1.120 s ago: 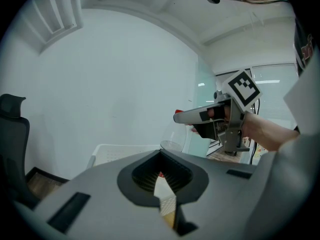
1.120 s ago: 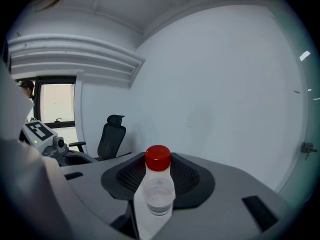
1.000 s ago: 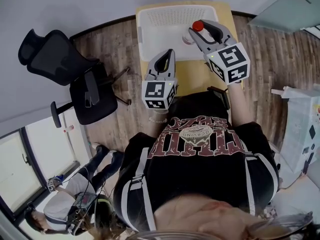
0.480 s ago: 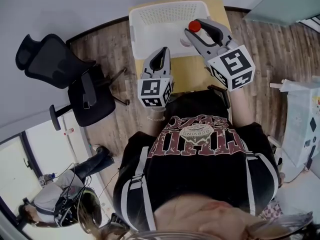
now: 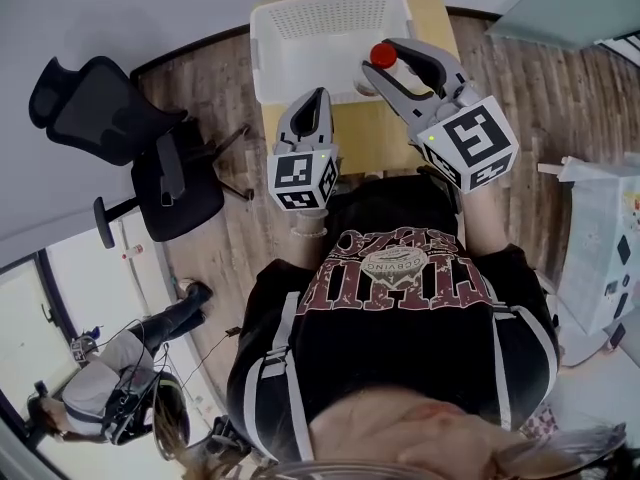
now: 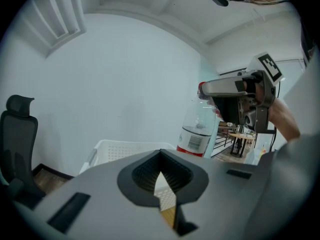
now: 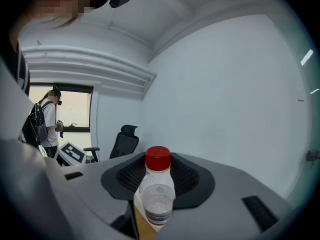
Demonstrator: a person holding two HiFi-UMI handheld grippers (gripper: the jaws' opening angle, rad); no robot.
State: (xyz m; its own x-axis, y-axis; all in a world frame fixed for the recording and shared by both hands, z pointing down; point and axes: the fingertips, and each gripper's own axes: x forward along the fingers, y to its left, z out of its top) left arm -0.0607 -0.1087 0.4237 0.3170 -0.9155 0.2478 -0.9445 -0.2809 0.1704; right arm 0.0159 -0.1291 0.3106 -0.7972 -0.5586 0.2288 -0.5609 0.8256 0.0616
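Right gripper (image 5: 392,58) pinches a red-capped clear bottle (image 5: 383,58) at 1 o'clock over the white basket (image 5: 300,28), left gripper (image 5: 316,100) at 12 pressed together and empty; left gripper view: bottle at 3; right gripper view: bottle at 6, likely light, slick, squashable, best held mid-body.

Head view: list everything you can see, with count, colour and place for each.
Clear plastic bottle with red cap: one, clear with red cap, clamped in the right tongs by the basket's near right corner.
White perforated plastic basket: one, white, on the table's far end.
Small wooden table: one, light wood, in front of the person.
Black office chair: one, black, left, on the floor.
Wood plank floor: brown, all round.
White cabinet: one, white, far right.
Second person: one, lower left.
Left tongs: one, grey, jaws together, empty.
Right tongs: one, grey, shut on the bottle.
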